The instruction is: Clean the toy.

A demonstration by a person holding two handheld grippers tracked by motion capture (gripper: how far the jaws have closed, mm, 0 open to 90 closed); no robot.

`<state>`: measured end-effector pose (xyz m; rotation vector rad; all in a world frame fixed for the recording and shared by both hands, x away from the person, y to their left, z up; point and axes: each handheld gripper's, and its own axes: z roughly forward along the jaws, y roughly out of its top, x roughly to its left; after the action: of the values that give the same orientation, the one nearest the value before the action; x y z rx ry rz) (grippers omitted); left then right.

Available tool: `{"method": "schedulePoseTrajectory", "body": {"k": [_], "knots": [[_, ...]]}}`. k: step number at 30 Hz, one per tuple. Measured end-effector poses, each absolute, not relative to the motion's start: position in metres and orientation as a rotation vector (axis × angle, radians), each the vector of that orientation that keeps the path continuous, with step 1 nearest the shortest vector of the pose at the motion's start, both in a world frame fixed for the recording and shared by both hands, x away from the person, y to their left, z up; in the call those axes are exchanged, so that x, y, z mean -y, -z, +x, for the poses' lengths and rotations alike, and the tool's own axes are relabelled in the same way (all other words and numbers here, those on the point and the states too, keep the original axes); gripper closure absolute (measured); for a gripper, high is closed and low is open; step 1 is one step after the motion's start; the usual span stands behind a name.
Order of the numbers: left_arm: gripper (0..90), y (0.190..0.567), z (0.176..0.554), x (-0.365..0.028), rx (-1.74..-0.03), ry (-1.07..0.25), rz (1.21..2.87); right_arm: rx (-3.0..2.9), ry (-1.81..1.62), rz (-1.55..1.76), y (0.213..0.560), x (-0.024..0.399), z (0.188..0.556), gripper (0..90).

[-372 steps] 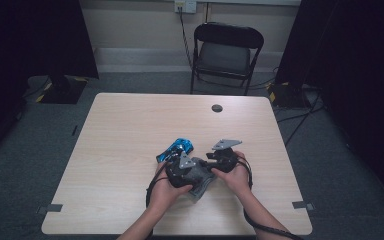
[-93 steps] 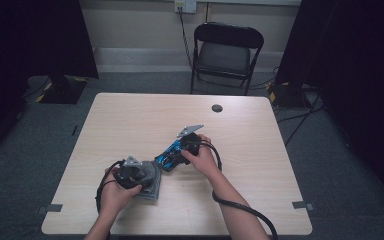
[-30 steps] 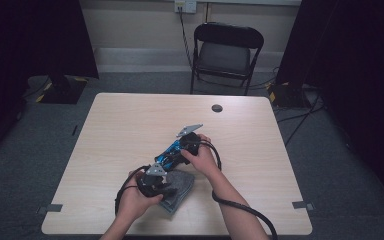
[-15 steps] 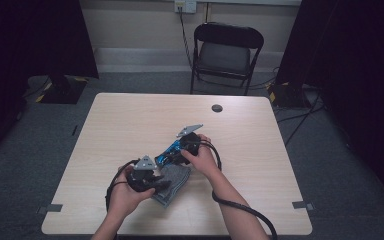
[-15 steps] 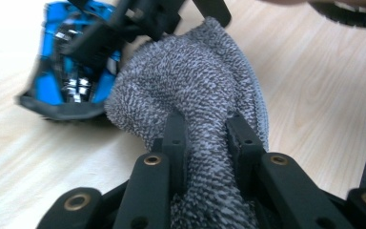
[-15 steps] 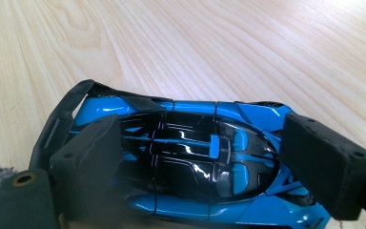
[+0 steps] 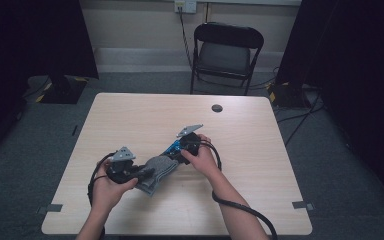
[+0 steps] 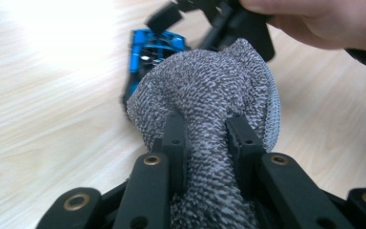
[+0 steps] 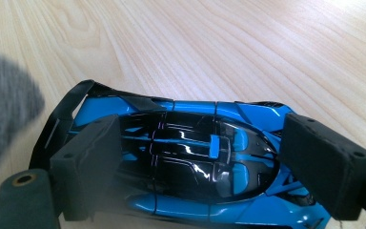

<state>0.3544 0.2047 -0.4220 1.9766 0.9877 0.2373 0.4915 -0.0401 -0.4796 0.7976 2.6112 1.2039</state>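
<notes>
Left gripper [image 7: 145, 173] has its jaws pinching a grey knitted cloth [image 8: 209, 95], bunched up on the light wood surface [image 7: 145, 115] near the front, left of centre; the cloth's far end lies against a glossy blue-and-black toy car [image 9: 190, 157]. Right gripper [image 7: 177, 148] sits over the car just right of the cloth, jaws flanking its two ends; the left pad looks to be on the car, but I can't tell whether the right one touches. A black folding chair [image 7: 225, 50] stands beyond the far edge, and a small dark round disc [image 7: 217, 108] lies on the far part of the surface.
</notes>
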Motion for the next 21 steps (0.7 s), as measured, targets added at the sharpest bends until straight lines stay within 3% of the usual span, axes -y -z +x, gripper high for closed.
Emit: {"method": "schedulePoseTrajectory", "body": {"k": [21], "knots": [[72.6,0.454,0.378,-0.25,-1.211,-0.401,1.928,-2.614,-1.201,0.796,0.479,0.04,0.492,14.0]]}}
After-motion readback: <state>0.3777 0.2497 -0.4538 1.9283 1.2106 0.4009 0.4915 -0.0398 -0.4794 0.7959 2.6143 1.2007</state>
